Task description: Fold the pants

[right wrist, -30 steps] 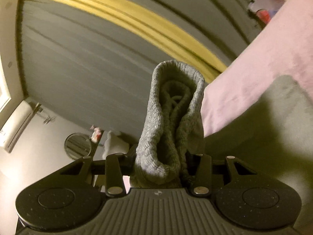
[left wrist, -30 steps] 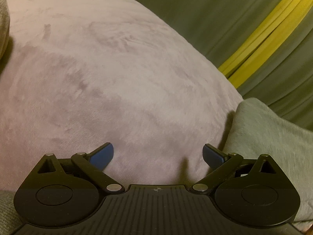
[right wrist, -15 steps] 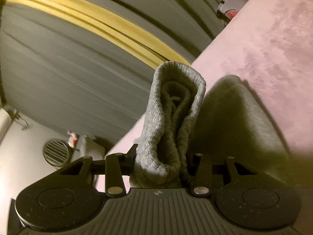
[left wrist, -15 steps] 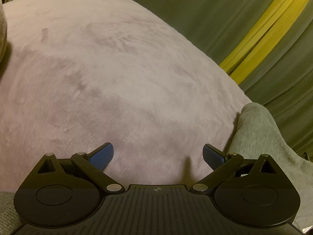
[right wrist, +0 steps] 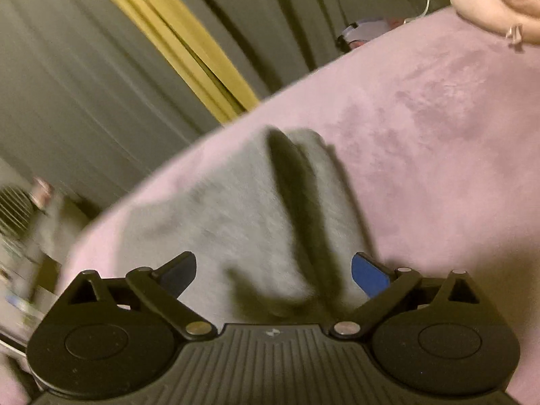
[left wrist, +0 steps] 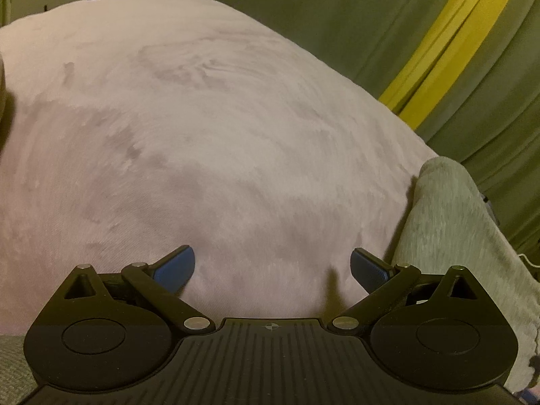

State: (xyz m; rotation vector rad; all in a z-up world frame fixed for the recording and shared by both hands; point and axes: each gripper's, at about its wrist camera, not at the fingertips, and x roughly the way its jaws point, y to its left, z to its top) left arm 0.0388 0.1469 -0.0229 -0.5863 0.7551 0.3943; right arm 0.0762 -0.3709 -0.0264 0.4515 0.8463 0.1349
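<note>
The grey pants (right wrist: pixel 243 216) lie folded on the pink bed cover (right wrist: pixel 438 141), right ahead of my right gripper (right wrist: pixel 273 273). Its jaws are opening and stand wide, with the cloth lying below and between the blue pads (right wrist: pixel 369 278), which do not press on it. In the left wrist view the same grey pants (left wrist: pixel 449 222) show at the right edge, to the right of my left gripper (left wrist: pixel 272 266). That gripper hangs open over bare pink cover (left wrist: pixel 202 135) with nothing between its fingers.
Grey-green curtains with a yellow stripe (left wrist: pixel 449 44) hang beyond the bed's far side. A pink pillow or bundle (right wrist: pixel 499 0) lies at the top right of the right wrist view, with a small object (right wrist: pixel 364 32) by the bed's far edge. A round fan (right wrist: pixel 13 209) stands at the left.
My right gripper let go of the thick grey fold and opened wide; it tipped down toward the bed, where the pants now lie. The left gripper stayed open and almost still.
</note>
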